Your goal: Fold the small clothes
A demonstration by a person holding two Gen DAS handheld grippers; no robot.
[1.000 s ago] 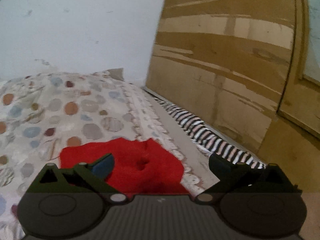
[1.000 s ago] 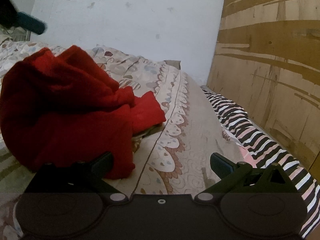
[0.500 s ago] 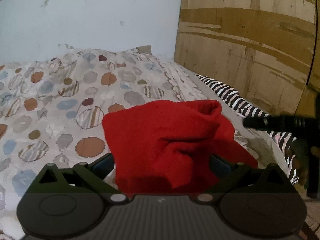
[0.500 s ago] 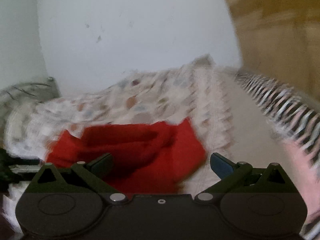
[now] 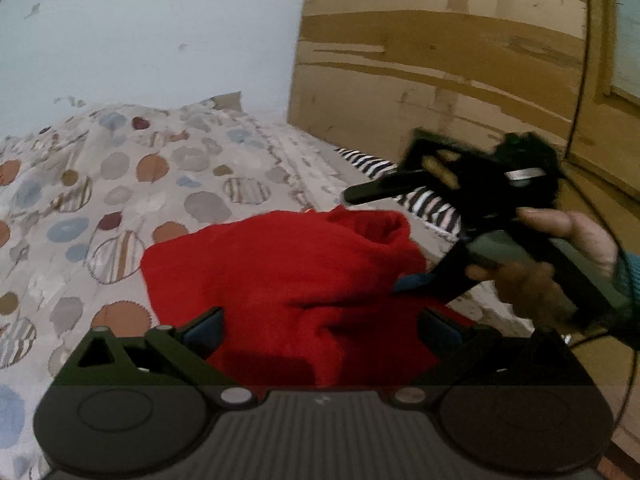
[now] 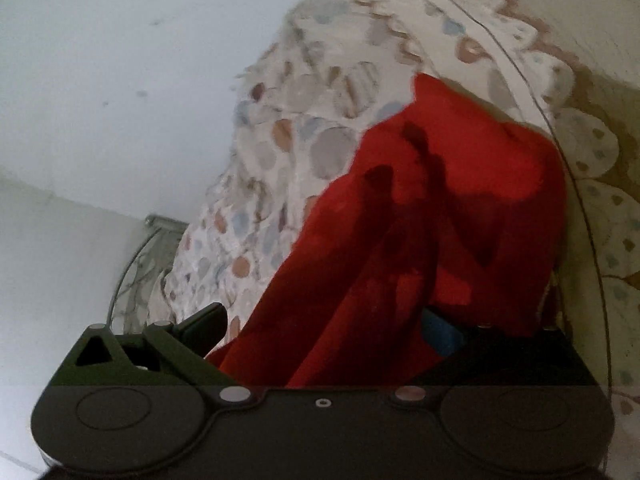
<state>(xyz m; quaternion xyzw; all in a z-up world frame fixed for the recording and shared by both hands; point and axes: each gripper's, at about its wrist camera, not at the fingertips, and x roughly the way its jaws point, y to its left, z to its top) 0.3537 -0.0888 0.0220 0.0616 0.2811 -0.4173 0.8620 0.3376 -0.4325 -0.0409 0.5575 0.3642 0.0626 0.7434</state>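
Note:
A crumpled red garment lies on the spotted bedspread. My left gripper is open, with the near edge of the red cloth lying between its spread fingers. My right gripper shows in the left wrist view, held by a hand at the garment's right side, one finger above the cloth and one low beside it. In the right wrist view, tilted sideways, the red garment fills the gap of the open right gripper. Whether cloth touches the pads is unclear.
A wooden wardrobe stands on the right. A black-and-white striped cloth lies along the bed's right edge. A white wall is behind the bed. A thin cable runs across the right wrist view.
The right gripper has swung in over the garment's right side and rolled sideways. The left gripper has stayed at the cloth's near edge. Both stay open.

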